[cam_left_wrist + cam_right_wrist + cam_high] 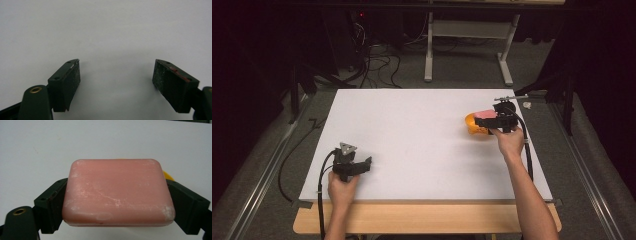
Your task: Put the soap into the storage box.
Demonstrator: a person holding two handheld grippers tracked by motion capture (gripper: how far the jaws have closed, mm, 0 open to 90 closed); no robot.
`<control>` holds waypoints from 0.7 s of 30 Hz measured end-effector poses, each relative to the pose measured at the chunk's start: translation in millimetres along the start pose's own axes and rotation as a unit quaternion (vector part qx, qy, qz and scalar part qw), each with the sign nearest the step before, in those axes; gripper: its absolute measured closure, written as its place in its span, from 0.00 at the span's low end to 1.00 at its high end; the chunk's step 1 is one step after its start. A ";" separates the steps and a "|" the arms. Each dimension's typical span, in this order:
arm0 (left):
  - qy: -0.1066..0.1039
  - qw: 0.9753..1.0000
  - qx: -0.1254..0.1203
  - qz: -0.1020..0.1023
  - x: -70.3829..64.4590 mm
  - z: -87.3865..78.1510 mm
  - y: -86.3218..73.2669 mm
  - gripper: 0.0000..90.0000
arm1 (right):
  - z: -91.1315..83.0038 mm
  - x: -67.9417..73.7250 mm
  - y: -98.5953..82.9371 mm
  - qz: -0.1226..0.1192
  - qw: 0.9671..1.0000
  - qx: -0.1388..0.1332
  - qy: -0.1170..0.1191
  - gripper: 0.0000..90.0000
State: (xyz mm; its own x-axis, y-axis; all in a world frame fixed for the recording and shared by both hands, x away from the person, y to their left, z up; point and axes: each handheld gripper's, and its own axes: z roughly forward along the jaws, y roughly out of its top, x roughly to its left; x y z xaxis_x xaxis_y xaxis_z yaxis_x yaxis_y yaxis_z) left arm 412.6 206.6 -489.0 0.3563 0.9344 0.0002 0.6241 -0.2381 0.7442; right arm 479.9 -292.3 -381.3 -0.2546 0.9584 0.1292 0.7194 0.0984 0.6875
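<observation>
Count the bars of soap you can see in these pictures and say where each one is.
1. The pink soap is clamped between the jaws of the right gripper, at the table's right side, over an orange dish. Another could be hidden in the dish.

Both tools are black — the left tool carries a grey three-cornered plate, brass-ringed holes, screw-dotted jaws, trailing black cables — forearms bare.

Table brightly lit, surroundings dark; close-ups slightly soft.
</observation>
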 end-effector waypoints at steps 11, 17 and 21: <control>0.002 1.000 -0.002 0.001 -0.7 0.0 -0.2 0.25 | 19.4 -1.9 5.6 0.009 1.000 0.020 -0.019 0.15; 0.002 1.000 -0.002 0.001 -0.5 -0.1 -0.2 0.25 | 28.0 -1.7 11.8 0.016 0.999 0.031 -0.033 0.15; 0.002 1.000 -0.001 0.001 -0.4 -0.1 -0.1 0.25 | 35.2 -4.1 11.8 0.029 0.998 0.038 -0.036 0.15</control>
State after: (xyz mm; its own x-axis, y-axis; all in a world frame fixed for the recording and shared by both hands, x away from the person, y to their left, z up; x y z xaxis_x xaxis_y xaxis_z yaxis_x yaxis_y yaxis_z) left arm 412.3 206.2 -489.0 0.3554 0.9347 0.0043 0.6213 -0.2397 0.7460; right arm 512.2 -285.7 -398.9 -0.1656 0.9797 0.1128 0.7792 0.0599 0.6239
